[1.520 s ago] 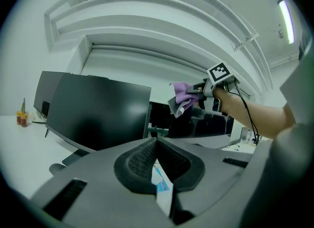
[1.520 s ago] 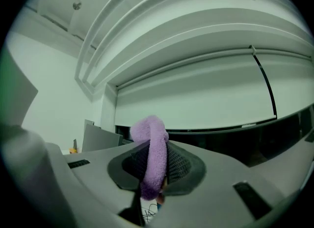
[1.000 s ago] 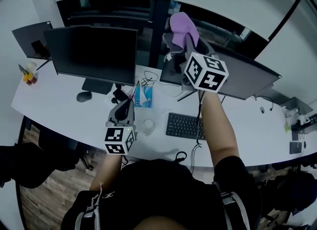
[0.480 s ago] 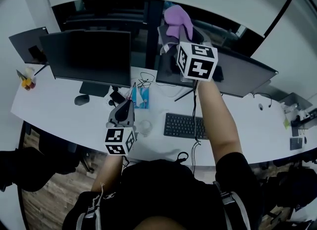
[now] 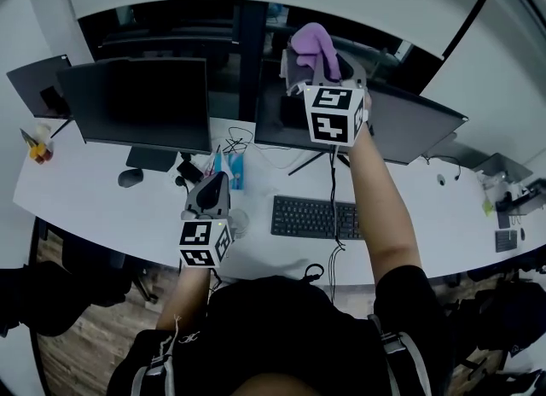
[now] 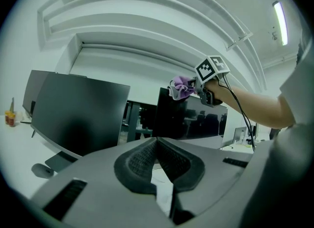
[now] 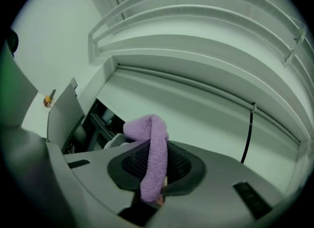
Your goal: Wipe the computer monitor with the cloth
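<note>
Right gripper view, cloth (image 7: 153, 146) pinched between fingers (image 7: 185, 165)

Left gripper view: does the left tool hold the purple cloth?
No, the left tool is shut on nothing; the purple cloth sits in the right tool.

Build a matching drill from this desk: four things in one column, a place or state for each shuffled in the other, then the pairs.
1. cloth
2. left tool
3. keyboard
4. mouse

A. on the desk, before the middle monitor
B. shut, nothing in it
C. purple, clamped in the right tool
D. beside the left monitor's stand

Pairs: 1-C, 2-B, 3-A, 4-D
</note>
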